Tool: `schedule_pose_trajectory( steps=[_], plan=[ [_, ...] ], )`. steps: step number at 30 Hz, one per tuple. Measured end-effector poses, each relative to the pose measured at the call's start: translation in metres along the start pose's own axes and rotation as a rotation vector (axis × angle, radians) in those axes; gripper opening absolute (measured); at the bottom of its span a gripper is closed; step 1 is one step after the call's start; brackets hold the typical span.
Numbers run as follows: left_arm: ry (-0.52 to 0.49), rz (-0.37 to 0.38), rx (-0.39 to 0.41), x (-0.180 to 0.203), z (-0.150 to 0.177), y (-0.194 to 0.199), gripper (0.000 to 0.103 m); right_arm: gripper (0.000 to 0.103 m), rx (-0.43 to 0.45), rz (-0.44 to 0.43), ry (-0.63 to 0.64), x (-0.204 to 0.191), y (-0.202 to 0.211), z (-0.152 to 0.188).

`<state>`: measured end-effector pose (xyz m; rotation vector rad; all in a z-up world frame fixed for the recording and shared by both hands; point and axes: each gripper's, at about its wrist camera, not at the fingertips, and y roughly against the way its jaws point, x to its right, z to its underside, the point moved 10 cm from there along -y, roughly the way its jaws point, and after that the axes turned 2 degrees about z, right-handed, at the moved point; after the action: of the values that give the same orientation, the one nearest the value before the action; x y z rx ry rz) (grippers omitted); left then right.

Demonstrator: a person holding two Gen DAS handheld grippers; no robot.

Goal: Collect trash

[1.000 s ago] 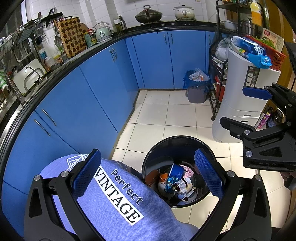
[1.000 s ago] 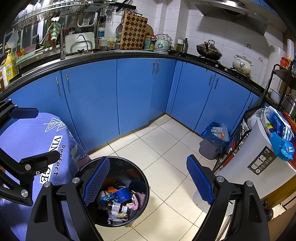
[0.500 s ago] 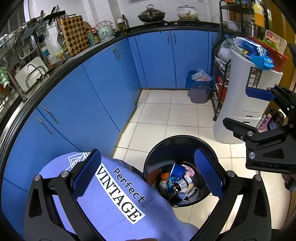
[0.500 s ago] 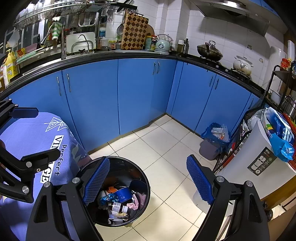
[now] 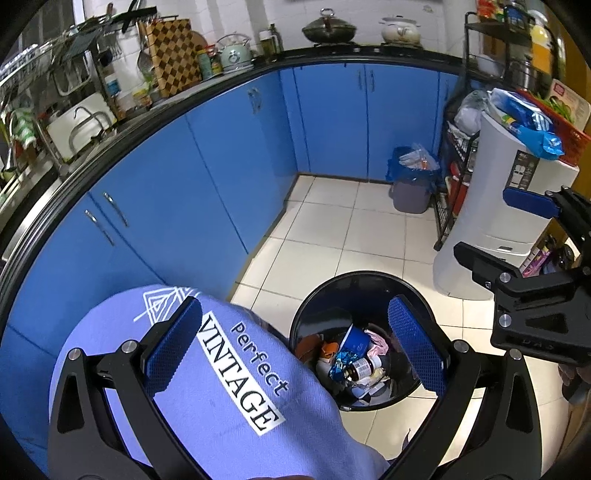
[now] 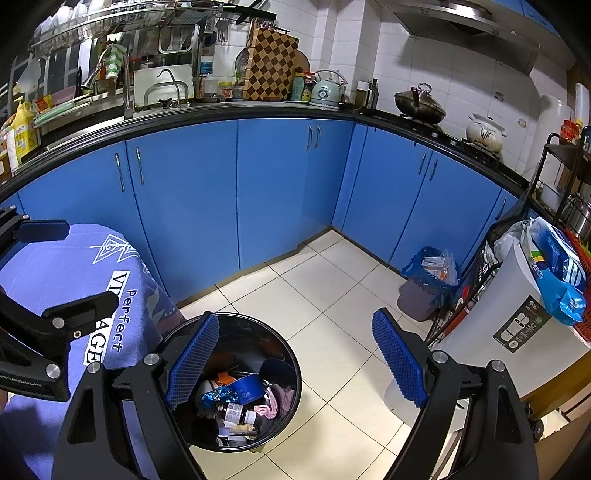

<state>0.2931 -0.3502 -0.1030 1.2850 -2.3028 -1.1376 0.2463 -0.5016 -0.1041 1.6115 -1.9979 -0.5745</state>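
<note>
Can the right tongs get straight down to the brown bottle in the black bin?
Probably yes: the right tongs are open and empty above the bin, it has no lid, and the bottle lies exposed on top.

Blue cabinets (image 6: 280, 192) run under a black countertop (image 6: 229, 112) w/ white tile floor (image 6: 325, 288) below. On the counter: checkered cutting board (image 6: 271, 70) leaning upright on the wall, mint kettle (image 6: 327, 94) just beside it, lidded wok (image 6: 419, 105) & white pot (image 6: 484, 131) farther right. Faucet (image 6: 123, 79) at left, dish rack (image 6: 122, 16) above. White appliance (image 5: 498, 206) stands near a black wire shelf (image 5: 454, 177). Purple "Perfect VINTAGE" shirt (image 5: 229, 387) fills the foreground.
</note>
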Motion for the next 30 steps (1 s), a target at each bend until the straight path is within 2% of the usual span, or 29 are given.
schedule_pose_trajectory(
  steps=[30],
  plan=[
    [-0.004, -0.030, -0.014, -0.008, 0.010, 0.003, 0.099, 0.083, 0.014, 0.003, 0.034, -0.004, 0.012, -0.009]
  ],
)
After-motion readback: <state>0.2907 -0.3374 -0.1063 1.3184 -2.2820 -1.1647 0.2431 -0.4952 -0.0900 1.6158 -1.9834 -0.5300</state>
